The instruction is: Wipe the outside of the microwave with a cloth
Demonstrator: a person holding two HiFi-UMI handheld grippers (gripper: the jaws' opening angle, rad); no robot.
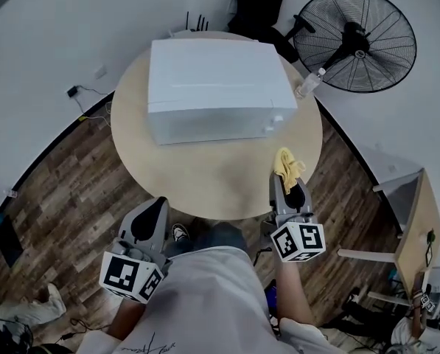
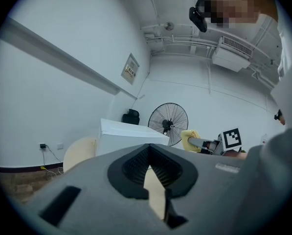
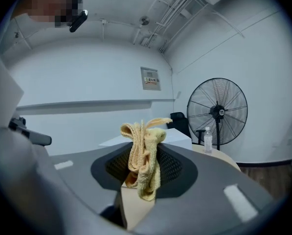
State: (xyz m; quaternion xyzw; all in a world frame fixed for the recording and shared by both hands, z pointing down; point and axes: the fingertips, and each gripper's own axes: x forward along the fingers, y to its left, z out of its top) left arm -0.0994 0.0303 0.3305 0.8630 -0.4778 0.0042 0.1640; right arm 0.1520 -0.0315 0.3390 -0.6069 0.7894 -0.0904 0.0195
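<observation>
Cloth held, microwave [image 1: 216, 87] untouched on the round surface [image 1: 227, 186].
Head view: left gripper [image 1: 157, 205] and right gripper [image 1: 287, 177] hang at the surface's near edge. Left gripper view: jaws closed, empty. Right gripper view: jaws clamp the yellow cloth [image 1: 287, 162], clear of the microwave.

I saw white boxy microwave [image 1: 220, 87] upright, ahead of right gripper [image 1: 288, 181], apart from it. Yellow cloth [image 1: 287, 164] bunched, pinched between that gripper's jaws, folds sticking out past tips toward microwave.
</observation>
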